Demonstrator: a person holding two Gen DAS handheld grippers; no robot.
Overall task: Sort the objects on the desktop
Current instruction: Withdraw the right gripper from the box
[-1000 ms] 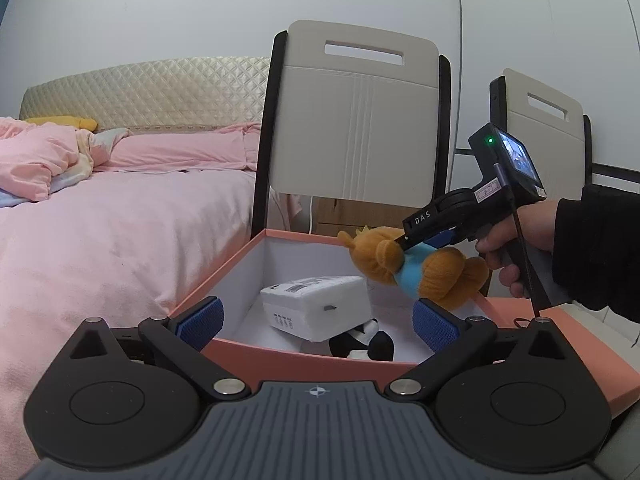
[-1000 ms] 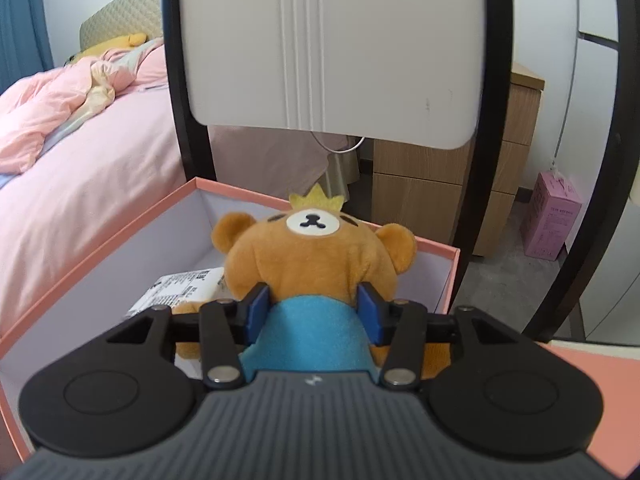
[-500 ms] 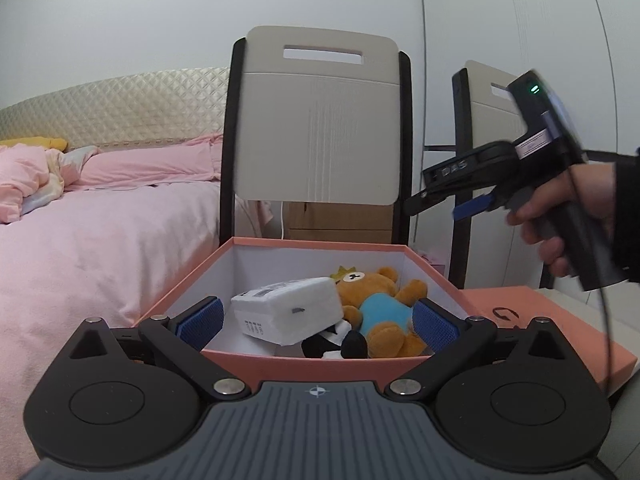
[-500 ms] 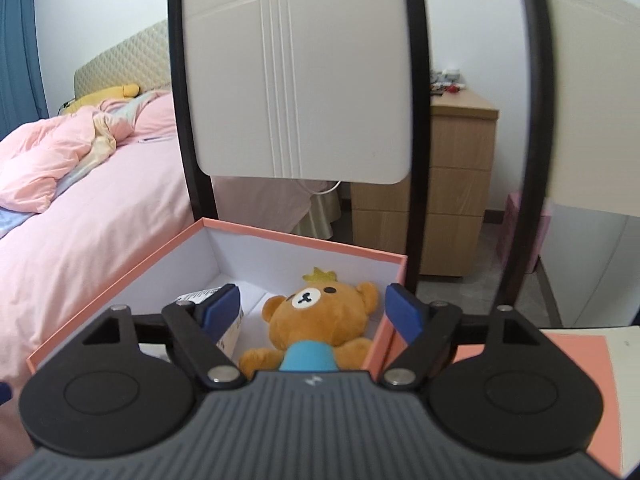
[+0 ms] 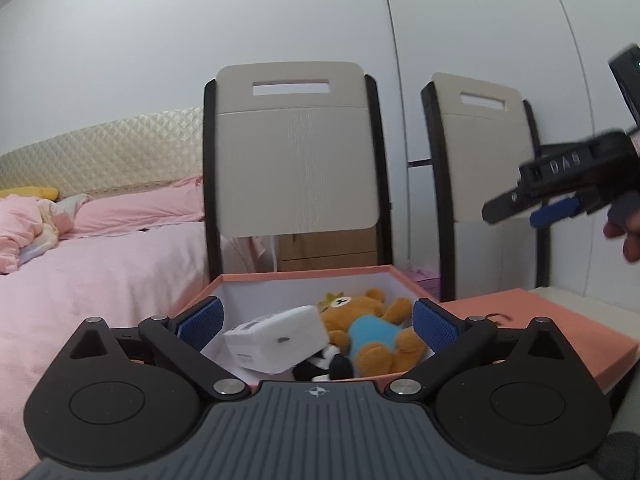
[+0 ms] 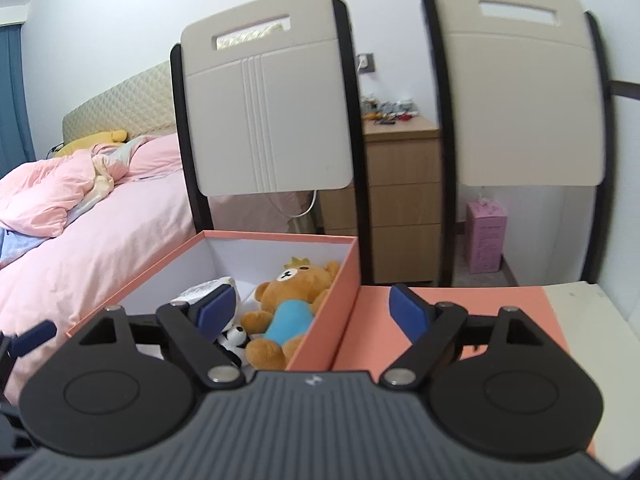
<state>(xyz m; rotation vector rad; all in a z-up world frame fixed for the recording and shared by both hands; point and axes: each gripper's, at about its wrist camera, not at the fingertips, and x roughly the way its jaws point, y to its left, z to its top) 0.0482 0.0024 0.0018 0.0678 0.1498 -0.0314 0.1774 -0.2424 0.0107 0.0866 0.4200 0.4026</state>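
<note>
With the teddy bear (image 6: 289, 298) lying in the coral box (image 6: 325, 280), our right gripper (image 6: 310, 312), empty fingers opening, should clear the rim while our left gripper (image 5: 316, 322) waits wide and empty.

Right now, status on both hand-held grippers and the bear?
Left hand-held gripper open, empty. Right hand-held gripper opening, nothing between its jaws. Bear lying in the pink box. Nothing in the way.

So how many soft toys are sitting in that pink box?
2: a brown plush bear in a blue shirt along the right wall, and a small black-and-white plush at the near end. The white carton may hide more.
</note>
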